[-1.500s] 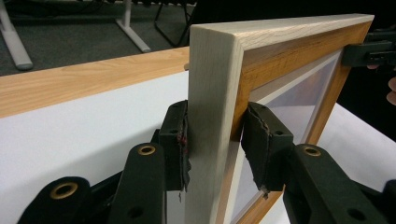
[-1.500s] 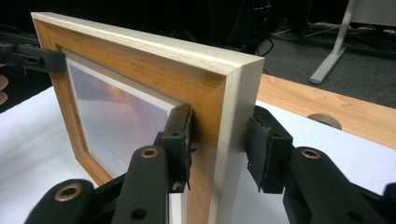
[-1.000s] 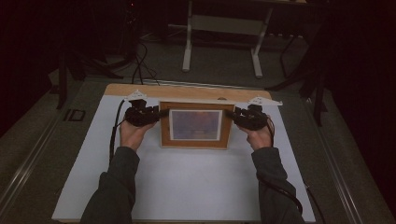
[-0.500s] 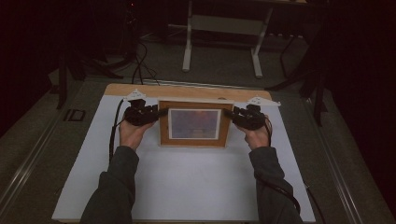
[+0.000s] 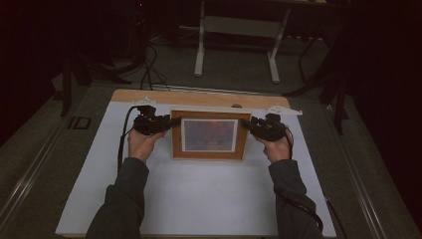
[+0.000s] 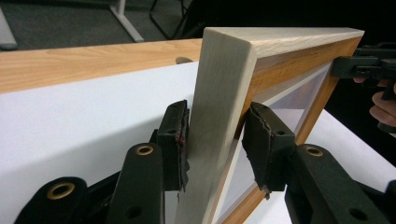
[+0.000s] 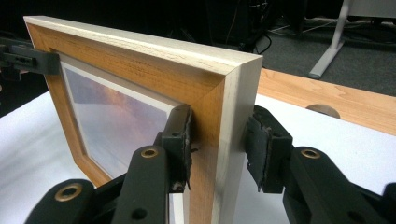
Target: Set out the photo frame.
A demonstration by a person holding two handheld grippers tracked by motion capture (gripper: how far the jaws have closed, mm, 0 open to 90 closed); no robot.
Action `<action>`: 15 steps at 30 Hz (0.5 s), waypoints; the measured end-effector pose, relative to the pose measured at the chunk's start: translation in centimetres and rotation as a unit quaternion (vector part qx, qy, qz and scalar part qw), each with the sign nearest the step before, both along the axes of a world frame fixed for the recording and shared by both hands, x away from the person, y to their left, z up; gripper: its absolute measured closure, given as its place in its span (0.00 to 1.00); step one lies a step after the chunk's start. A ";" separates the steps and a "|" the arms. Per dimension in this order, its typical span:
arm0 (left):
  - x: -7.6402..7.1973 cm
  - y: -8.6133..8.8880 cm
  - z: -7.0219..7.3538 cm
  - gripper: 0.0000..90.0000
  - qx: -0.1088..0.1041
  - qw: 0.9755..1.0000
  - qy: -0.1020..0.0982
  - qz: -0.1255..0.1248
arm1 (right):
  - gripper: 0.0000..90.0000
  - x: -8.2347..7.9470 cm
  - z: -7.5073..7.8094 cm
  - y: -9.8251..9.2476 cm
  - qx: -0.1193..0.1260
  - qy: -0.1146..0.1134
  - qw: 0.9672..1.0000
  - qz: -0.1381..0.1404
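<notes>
Picture frame [image 5: 209, 135], wooden, held upright-tilted above the white mat [image 5: 199, 199] that covers the table, toward the mat's far edge and just short of the bare wooden strip [image 5: 199, 96] beyond it. The left gripper [image 5: 154, 123] straddles the frame's left side rail; in the left gripper view its near pad [image 6: 175, 135] presses the pale outer edge, while the other pad [image 6: 261, 144] sits close against the inner face, contact there uncertain. The right gripper [image 5: 263, 128] takes the right rail likewise: one pad [image 7: 180, 140] lies on the stained front face, the other [image 7: 264, 144] stands a sliver off the pale back edge, so its jaws appear nearly but not fully clamped. The step in hand seems to be a two-handed lift or reposition of the frame. The next move calls for equal squeeze and level, matched travel, lest the frame twist. The frame has an orange-brown front, pale sides and a glazed, mauve-and-orange print [image 5: 209, 134] within a white border.
</notes>
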State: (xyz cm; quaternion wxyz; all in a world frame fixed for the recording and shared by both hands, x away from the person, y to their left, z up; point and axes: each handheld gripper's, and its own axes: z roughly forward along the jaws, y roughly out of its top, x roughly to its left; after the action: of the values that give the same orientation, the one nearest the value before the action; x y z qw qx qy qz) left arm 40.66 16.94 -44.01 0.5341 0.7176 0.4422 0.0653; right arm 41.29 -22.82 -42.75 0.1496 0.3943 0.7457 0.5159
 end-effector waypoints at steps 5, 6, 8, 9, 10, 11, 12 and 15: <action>-0.1 -0.2 0.1 0.69 -0.004 1.000 0.013 -0.004 | 0.70 -0.2 0.1 -0.2 -0.004 0.006 1.000 -0.001; -0.1 -0.1 0.1 0.69 -0.007 1.000 0.017 -0.005 | 0.70 -0.3 0.2 -0.3 -0.004 0.009 1.000 -0.002; -0.1 -0.1 0.1 0.69 -0.009 1.000 0.022 -0.006 | 0.70 -0.4 0.3 -0.3 -0.005 0.015 1.000 0.000; -0.2 0.0 0.1 0.69 -0.010 1.000 0.023 -0.007 | 0.70 -0.4 0.3 -0.3 -0.006 0.016 1.000 0.001; -0.3 0.0 0.1 0.69 -0.011 1.000 0.024 -0.007 | 0.70 -0.5 0.3 -0.3 -0.006 0.018 1.000 0.001; -0.4 0.1 0.1 0.69 -0.012 1.000 0.026 -0.007 | 0.70 -0.6 0.3 -0.2 -0.006 0.020 1.000 0.004; -0.5 0.2 0.1 0.69 -0.012 1.000 0.027 -0.008 | 0.70 -0.7 0.3 -0.2 -0.006 0.021 1.000 0.004; -0.9 0.4 0.2 0.69 -0.013 0.999 0.033 -0.009 | 0.70 -0.8 0.4 -0.1 -0.008 0.024 1.000 0.009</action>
State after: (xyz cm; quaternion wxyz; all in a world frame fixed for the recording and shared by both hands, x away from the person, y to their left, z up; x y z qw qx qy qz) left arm 39.80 17.30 -43.82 0.5292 0.7160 0.4543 0.0308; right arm 40.50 -22.91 -42.34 0.1301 0.3990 0.7563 0.5018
